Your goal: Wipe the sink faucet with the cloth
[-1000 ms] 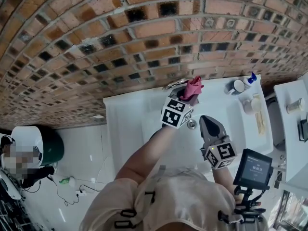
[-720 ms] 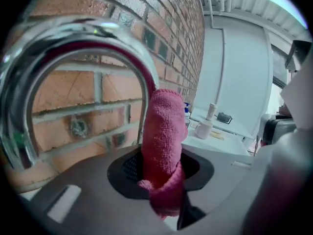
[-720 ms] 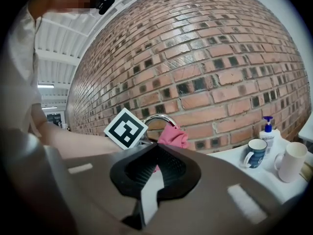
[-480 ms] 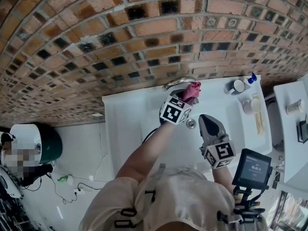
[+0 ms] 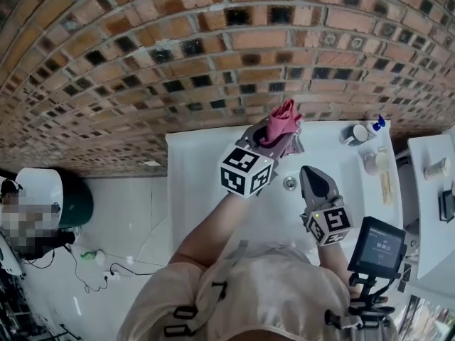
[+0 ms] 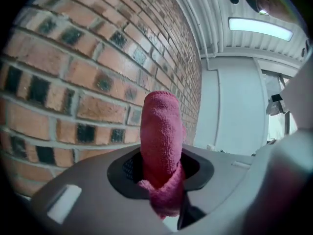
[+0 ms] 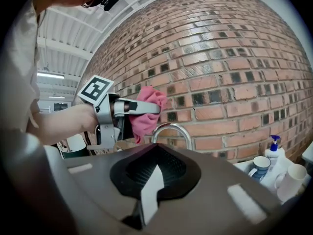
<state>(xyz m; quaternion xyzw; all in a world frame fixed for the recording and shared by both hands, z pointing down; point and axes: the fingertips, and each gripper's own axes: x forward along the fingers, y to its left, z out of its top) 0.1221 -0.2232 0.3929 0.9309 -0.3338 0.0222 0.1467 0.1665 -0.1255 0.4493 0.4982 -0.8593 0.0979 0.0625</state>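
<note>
In the head view your left gripper (image 5: 279, 135) held the pink cloth (image 5: 284, 117) above the sink (image 5: 186, 163); its own view showed jaws clamped on it. Your right gripper (image 5: 311, 173) view showed jaws together, empty, the cloth near the faucet (image 7: 171, 130), wiping seemingly unfinished

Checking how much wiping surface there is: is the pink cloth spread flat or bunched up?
Bunched up: the cloth stands as a thick roll pinched in the left claw, with no flat sheet showing.
</note>
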